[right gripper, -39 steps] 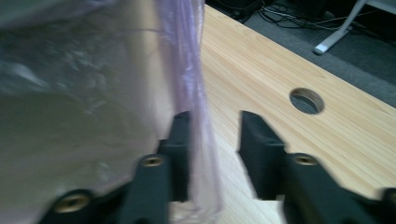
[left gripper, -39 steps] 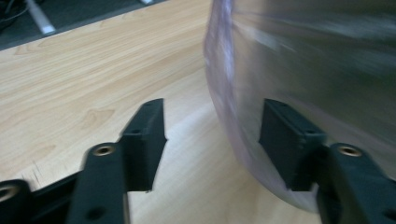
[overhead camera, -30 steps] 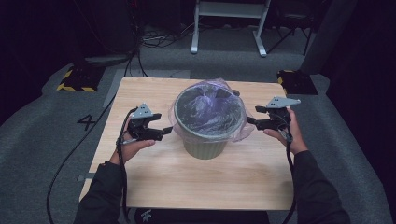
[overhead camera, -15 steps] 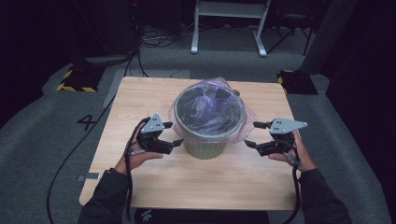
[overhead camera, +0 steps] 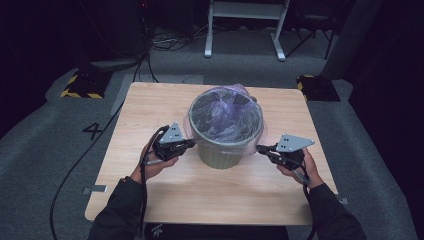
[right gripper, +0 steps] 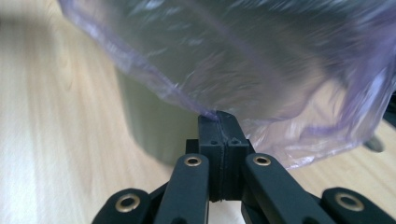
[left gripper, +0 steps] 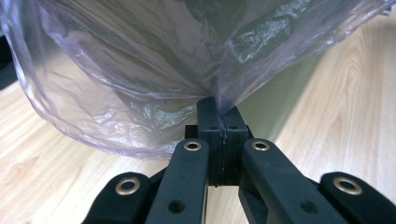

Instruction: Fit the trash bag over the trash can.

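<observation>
A grey-green bin stands mid-table, lined with a translucent purple bag whose skirt folds down over the rim. My left gripper is at the bin's left side. Its jaws have just been closing and now pinch the hanging bag film, pads pressed together at the left gripper. My right gripper is at the bin's right side. Its jaws have likewise just been closing, and the right gripper is shut on the bag's lower edge. The bin wall shows behind.
The wooden table has bare room in front of the bin and at both sides. On the floor behind are yellow-and-black striped blocks, a white frame stand and cables. A cable trails from the left gripper off the table's left edge.
Both grippers came toward the person and in toward the bin's sides. Their jaws, open before, are now shut on the bag's skirt.
</observation>
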A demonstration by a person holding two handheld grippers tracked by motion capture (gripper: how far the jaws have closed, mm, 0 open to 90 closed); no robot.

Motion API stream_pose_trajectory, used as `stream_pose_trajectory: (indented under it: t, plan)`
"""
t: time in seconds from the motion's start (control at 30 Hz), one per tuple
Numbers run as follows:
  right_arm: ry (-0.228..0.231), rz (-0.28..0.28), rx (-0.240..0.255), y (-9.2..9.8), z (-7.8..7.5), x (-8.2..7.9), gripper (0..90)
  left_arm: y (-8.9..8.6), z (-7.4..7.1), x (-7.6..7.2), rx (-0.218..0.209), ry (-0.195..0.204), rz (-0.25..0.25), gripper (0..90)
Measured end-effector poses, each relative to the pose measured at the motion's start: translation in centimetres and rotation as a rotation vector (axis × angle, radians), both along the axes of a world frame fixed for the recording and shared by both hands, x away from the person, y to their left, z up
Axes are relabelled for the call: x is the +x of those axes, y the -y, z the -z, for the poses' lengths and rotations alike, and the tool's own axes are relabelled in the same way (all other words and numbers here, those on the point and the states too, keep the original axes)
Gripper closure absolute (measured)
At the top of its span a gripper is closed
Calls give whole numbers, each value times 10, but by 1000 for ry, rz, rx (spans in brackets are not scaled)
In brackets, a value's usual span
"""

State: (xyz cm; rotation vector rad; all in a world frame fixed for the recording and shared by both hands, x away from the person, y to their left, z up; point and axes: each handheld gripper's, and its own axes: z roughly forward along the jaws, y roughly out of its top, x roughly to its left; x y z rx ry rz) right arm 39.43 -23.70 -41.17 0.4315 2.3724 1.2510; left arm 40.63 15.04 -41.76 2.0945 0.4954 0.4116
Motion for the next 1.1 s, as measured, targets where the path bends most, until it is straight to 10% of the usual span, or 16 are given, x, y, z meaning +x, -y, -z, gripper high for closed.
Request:
stream_pose_trajectory:
  t: [0.57, 1.1]
  plan:
    - [-173, 29, -112, 3, 54, 11, 900, 9, 45, 5, 131, -83, -10, 899]
    - [-292, 108, -122, 7, 80, 36, 900, -1, 63, 17, 119, -142, -86, 889]
